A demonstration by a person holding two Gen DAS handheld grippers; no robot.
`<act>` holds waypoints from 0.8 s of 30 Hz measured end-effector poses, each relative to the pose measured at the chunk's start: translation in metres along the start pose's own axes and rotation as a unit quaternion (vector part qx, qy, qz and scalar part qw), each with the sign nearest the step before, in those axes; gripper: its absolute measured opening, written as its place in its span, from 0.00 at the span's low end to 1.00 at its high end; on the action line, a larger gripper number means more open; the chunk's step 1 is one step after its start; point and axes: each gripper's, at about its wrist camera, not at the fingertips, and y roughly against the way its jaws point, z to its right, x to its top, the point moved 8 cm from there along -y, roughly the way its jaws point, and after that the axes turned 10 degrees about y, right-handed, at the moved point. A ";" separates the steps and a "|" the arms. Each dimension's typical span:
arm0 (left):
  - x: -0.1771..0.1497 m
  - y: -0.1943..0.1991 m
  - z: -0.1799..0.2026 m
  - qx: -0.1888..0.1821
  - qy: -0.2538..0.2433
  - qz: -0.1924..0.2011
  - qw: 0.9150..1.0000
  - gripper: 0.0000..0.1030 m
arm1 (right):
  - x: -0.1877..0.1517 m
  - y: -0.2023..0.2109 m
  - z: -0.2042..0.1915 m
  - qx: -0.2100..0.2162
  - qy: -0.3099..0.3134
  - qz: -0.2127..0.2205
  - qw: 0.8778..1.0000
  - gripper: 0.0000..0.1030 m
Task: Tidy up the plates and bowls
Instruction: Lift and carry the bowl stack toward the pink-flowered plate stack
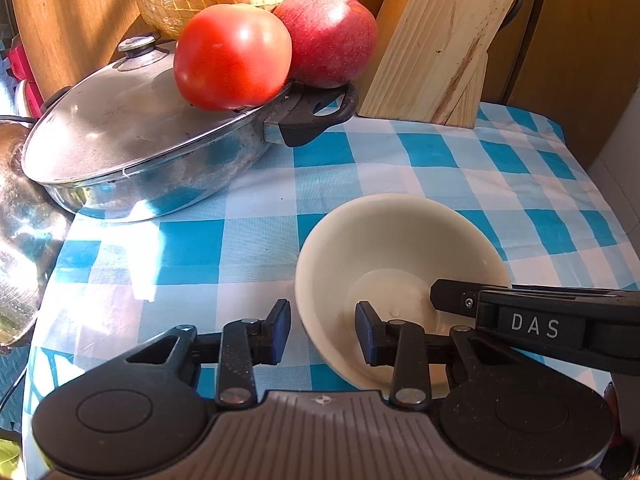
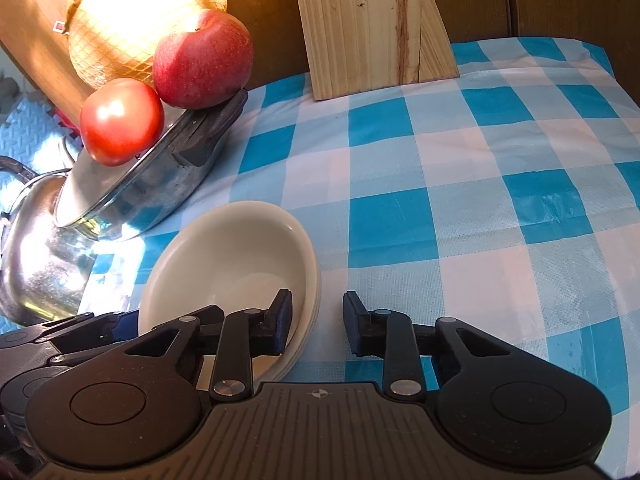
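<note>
A stack of cream bowls (image 2: 228,256) sits on the blue-and-white checked cloth; in the left wrist view only the top cream bowl (image 1: 400,256) shows. My left gripper (image 1: 323,316) is open and straddles the bowl's left rim, with one finger inside and one outside. My right gripper (image 2: 317,308) is open and straddles the right rim: its left finger (image 2: 282,312) is inside the bowl, the right one over the cloth. The right gripper's finger (image 1: 452,296) also shows inside the bowl in the left wrist view. Neither pair of pads presses the rim.
A steel pan with a glass lid (image 1: 132,148) stands left of the bowls, with a tomato (image 1: 232,60), an apple (image 1: 326,34) and a netted yellow fruit (image 2: 136,20) on it. A steel kettle (image 2: 36,256) is far left, a wooden knife block (image 1: 436,48) at the back. Checked cloth (image 2: 480,208) stretches right.
</note>
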 end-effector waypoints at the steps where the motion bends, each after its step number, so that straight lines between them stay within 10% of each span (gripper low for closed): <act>1: 0.000 0.000 0.000 -0.001 0.000 0.000 1.000 0.29 | 0.000 0.000 -0.001 0.004 -0.001 -0.001 1.000 0.32; 24: 0.005 0.008 0.007 -0.008 -0.002 0.012 1.000 0.18 | 0.000 0.006 -0.008 0.013 0.021 0.012 1.000 0.23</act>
